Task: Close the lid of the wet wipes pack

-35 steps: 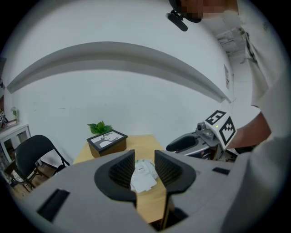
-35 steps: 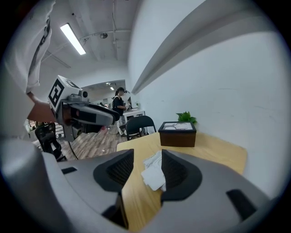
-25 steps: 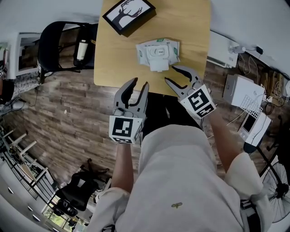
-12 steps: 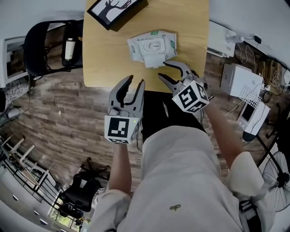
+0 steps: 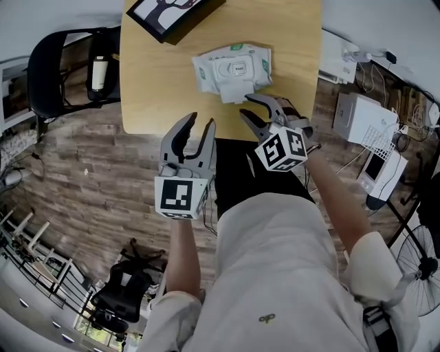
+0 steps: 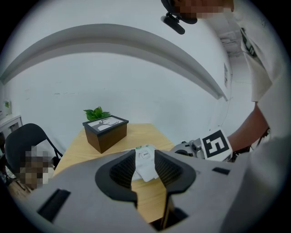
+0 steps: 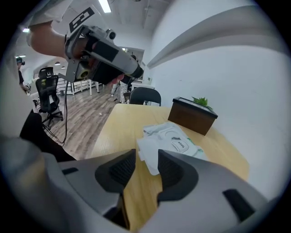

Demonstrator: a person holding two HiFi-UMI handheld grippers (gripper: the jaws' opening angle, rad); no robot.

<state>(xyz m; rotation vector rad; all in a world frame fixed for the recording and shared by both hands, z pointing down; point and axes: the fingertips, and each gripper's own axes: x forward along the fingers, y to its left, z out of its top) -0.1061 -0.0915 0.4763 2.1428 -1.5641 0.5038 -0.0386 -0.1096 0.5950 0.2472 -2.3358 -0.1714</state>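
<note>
The white wet wipes pack [image 5: 232,67] lies on the wooden table [image 5: 151,82], its lid flap [image 5: 234,93] folded open toward the near edge. My right gripper [image 5: 249,106] hovers just short of that flap. Its jaws are closing but still apart, with nothing between them. In the right gripper view the flap [image 7: 146,152] shows beyond the gap and the pack [image 7: 176,139] lies behind it. My left gripper [image 5: 198,125] is open and empty, off the table's near edge and to the left of the pack. The pack [image 6: 144,160] shows through its gap.
A black box with a tree picture [image 5: 172,10] stands at the table's far left, and a small plant [image 6: 96,113] shows behind it. A black chair [image 5: 58,72] is left of the table. White devices and cables [image 5: 364,130] lie on the floor to the right.
Both grippers have sunk closer to the table's near edge. The right one has rolled, moved in toward the lid flap and narrowed its jaws a little.
</note>
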